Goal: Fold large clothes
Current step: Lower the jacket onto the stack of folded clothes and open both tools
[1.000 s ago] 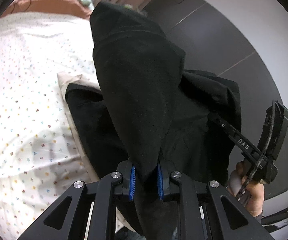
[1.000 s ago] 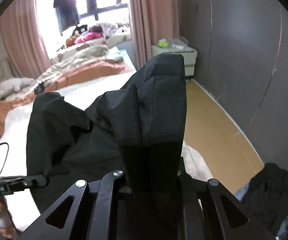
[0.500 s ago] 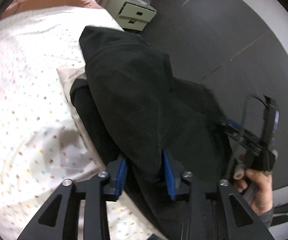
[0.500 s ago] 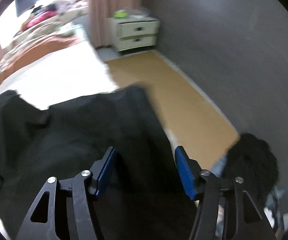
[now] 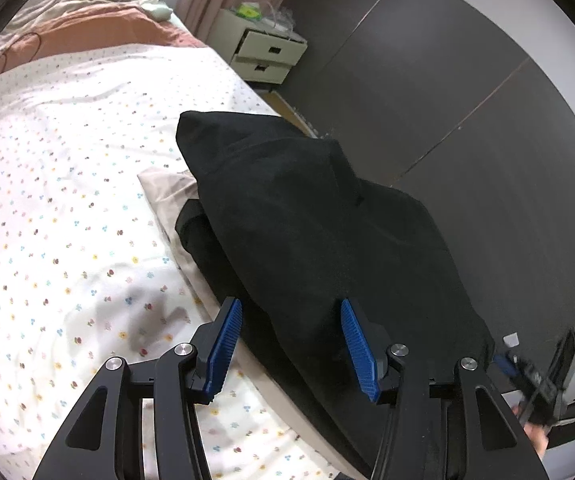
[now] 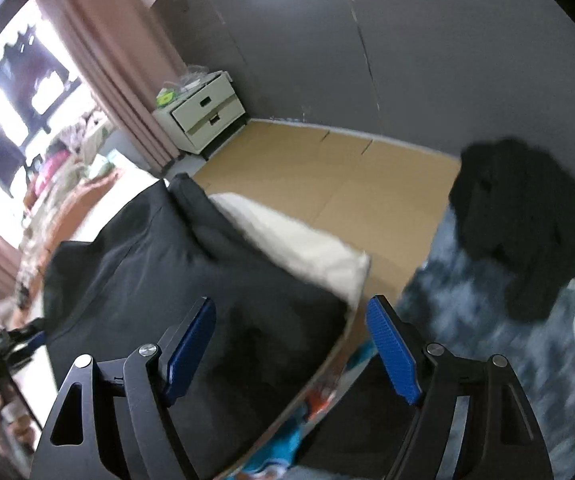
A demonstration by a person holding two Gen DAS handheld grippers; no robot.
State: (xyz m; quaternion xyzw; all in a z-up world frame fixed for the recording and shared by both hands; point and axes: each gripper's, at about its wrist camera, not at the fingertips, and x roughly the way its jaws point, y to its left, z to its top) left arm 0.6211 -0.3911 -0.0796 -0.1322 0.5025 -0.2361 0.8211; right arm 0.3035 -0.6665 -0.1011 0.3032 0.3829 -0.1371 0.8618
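Observation:
A large black garment (image 5: 311, 216) lies folded over along the bed's right edge, partly on a beige cloth (image 5: 167, 192). My left gripper (image 5: 291, 344) hovers just over its near end, jaws opening, blue pads apart and off the fabric. In the right wrist view the same black garment (image 6: 159, 280) lies below and left of my right gripper (image 6: 291, 348), whose jaws are opening wide with nothing pressed between them. The right gripper's body (image 5: 543, 376) shows at the lower right of the left wrist view, held by a hand.
The bed has a white dotted sheet (image 5: 47, 200) with crumpled bedding at its far end. A white drawer unit (image 6: 199, 112) stands by the pink curtain (image 6: 115, 64). Beside the bed is tan floor (image 6: 327, 184), a mottled blue rug (image 6: 479, 300) and a dark clothes heap (image 6: 523, 216).
Both grippers let go of the black garment, which dropped from hanging upright to lying folded on the bed edge. The right gripper swung right and down, rolling as it went.

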